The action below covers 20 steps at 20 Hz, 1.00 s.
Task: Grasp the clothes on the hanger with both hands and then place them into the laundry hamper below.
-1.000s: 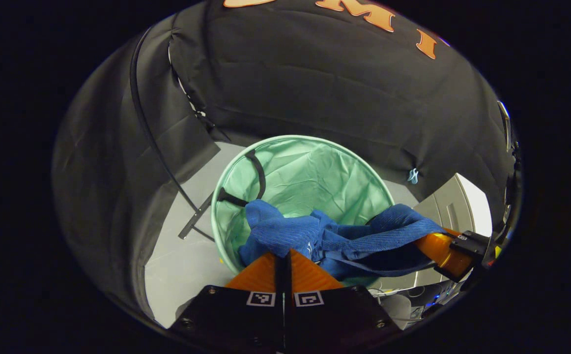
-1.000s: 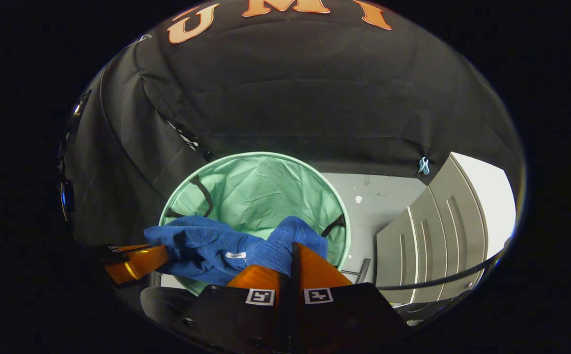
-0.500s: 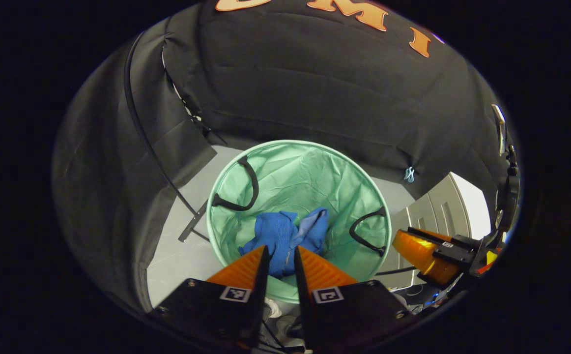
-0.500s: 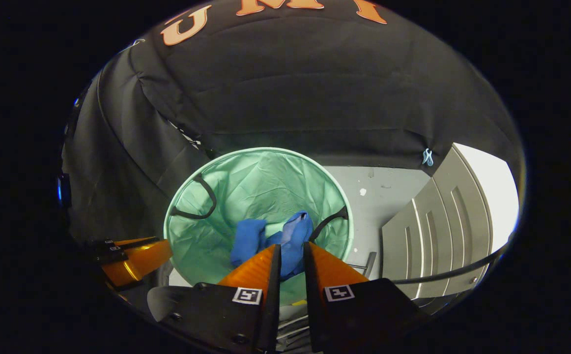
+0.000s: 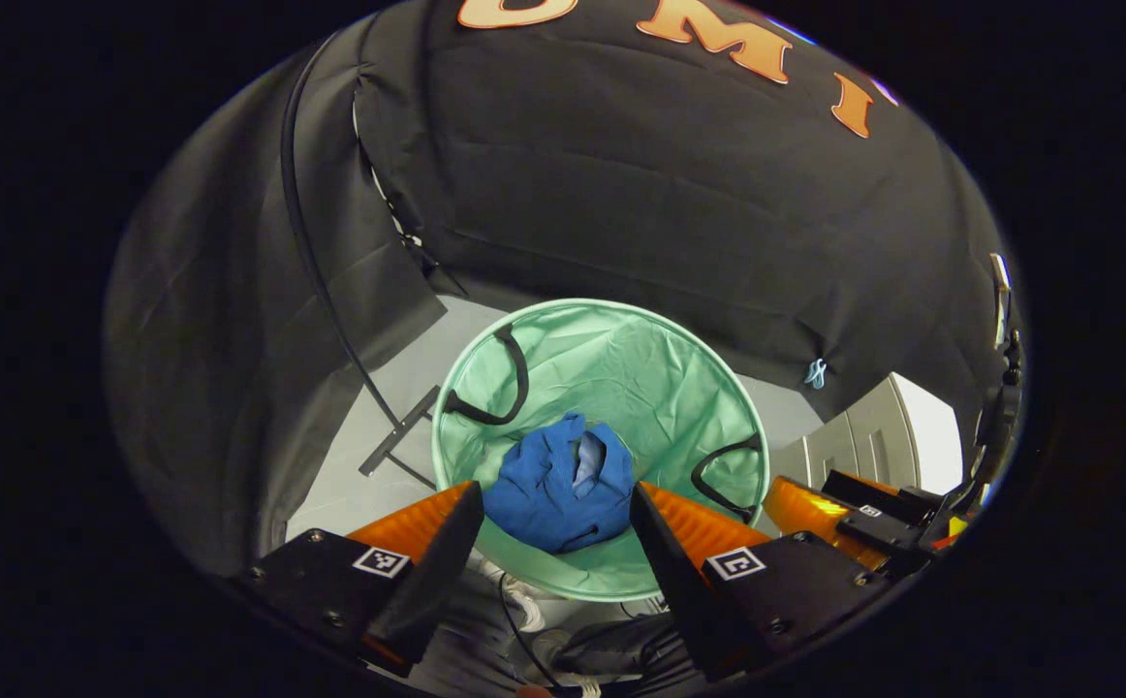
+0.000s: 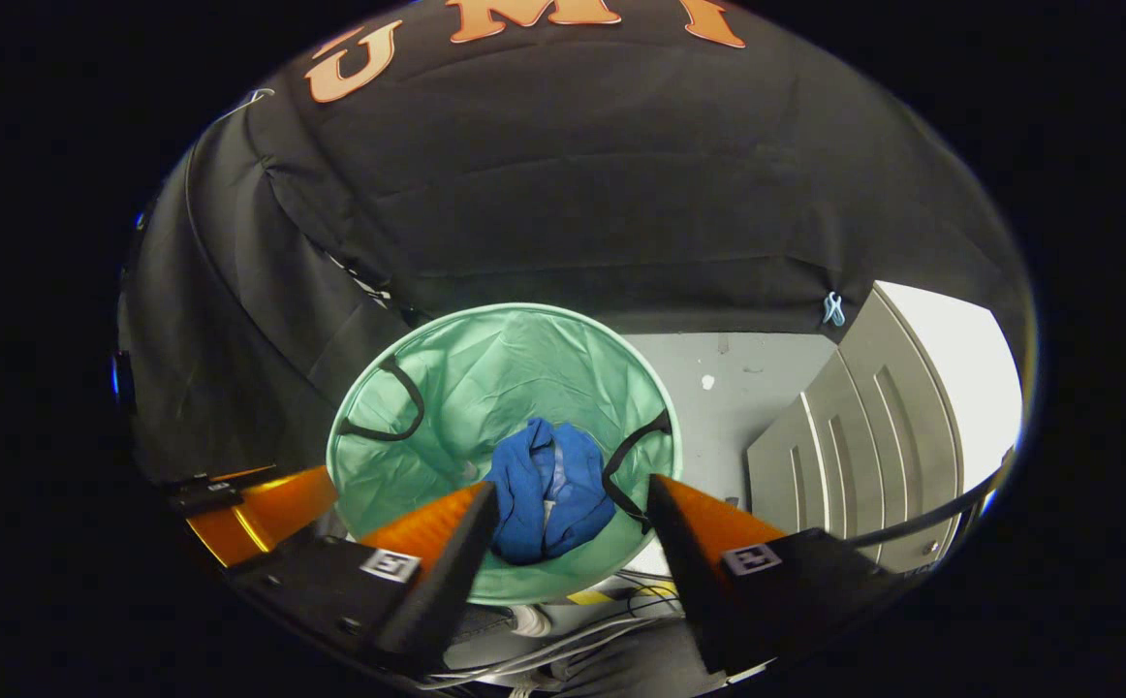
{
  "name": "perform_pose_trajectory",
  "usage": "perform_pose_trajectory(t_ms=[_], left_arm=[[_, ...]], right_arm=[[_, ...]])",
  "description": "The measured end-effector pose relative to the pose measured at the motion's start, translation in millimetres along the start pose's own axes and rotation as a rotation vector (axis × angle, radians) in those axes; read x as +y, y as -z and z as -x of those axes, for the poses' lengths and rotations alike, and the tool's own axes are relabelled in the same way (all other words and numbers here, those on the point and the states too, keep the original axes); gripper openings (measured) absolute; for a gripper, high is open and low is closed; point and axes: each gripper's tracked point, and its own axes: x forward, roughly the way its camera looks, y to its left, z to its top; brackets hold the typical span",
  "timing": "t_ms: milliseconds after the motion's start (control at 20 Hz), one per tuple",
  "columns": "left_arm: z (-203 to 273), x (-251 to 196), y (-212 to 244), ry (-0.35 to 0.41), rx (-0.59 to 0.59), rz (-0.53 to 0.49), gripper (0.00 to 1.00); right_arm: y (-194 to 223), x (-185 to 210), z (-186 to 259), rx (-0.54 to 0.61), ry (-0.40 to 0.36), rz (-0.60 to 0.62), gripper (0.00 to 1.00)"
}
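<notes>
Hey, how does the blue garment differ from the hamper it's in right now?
The garment is deep blue; the hamper is pale green. The garment is crumpled in a small heap; the hamper stands open and round, far wider than the heap. The hamper has black loop handles; the garment has none. Both are soft fabric, and neither is held by the open tongs.

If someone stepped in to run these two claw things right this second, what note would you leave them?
Left gripper: open, holding nothing, above the hamper's near rim.
Right gripper: open, holding nothing, also above the rim.
Blue garment: lies crumpled inside the green laundry hamper, touching neither gripper.
Done: the clothes are off the hanger and in the hamper.
Left: nothing of the job that I can see; probably just draw both grippers back.
</notes>
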Motion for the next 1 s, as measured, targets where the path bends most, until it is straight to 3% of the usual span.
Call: perform_pose_trajectory(t_ms=[50, 100, 150, 450, 600, 950, 1000], left_arm=[[4, 2, -5, -0.008, -0.014, -0.006, 0.96], [7, 5, -9, -0.018, -0.028, -0.012, 0.97], [11, 7, -12, -0.027, -0.044, -0.017, 0.97], [54, 8, -56, -0.037, -0.187, -0.009, 0.97], [82, 9, -79, -0.032, -0.265, 0.002, 1.00], [165, 2, -138, -0.018, -0.492, -0.030, 0.96], [178, 2, -145, -0.016, -0.521, -0.039, 1.00]], right_arm=[[-1, -2, 2, -0.004, 0.010, 0.004, 1.00], [-2, -5, 3, -0.008, 0.017, 0.004, 0.91], [-1, -5, 5, -0.010, 0.019, 0.002, 0.99], [-35, -2, 39, -0.109, 0.007, -0.025, 0.99], [-55, -2, 68, -0.183, -0.004, -0.042, 0.99], [-113, -5, 148, -0.369, -0.020, -0.072, 0.99], [-123, -6, 163, -0.403, -0.019, -0.070, 0.98]])
